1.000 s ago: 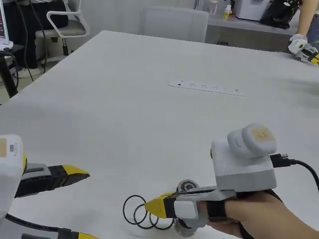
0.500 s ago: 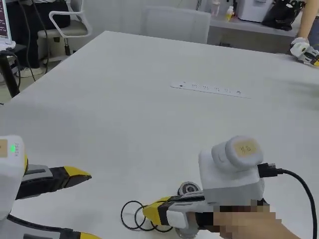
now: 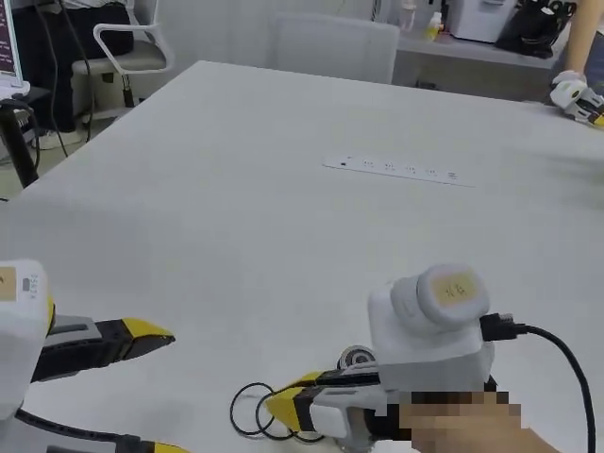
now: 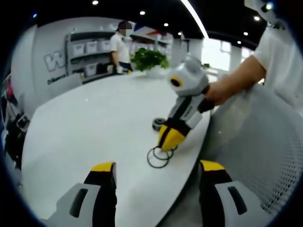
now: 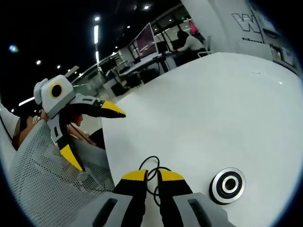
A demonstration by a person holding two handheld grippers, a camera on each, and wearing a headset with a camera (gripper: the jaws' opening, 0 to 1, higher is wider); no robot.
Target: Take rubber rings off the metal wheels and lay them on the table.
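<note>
Spreading across most of the head view, the white table [image 3: 283, 189] carried all the work near its 6 o'clock edge. The left gripper [image 3: 156, 392] hung at 8 o'clock in that view, jaws spread wide with nothing between them, as its own view [image 4: 156, 166] confirmed. The right gripper [image 3: 278, 401] lay low over the table at 5 o'clock and pointed toward 9 o'clock. In the right gripper view [image 5: 152, 177] its jaws were drawn in to a thin slit, and a dark strand ran into that slit, so it read as clamped on one ring.

The metal wheel [image 3: 357, 357] stood flat on the table just beside the right gripper, at 3 o'clock from its tip, with a bright rim and a dark hub [image 5: 228, 184].

The rubber rings [image 3: 255, 411] lay as a loose overlapping heap of thin black loops on the table, touching the right gripper's yellow tip and spreading from it toward 9 o'clock [image 4: 158, 156]. They looked very light, soft and stretchy, likely to flop, cling and tangle with each other. The cord itself seemed the only sound place to pinch, one loop at a time. The left gripper stood well apart from them, at their 9 o'clock.
</note>
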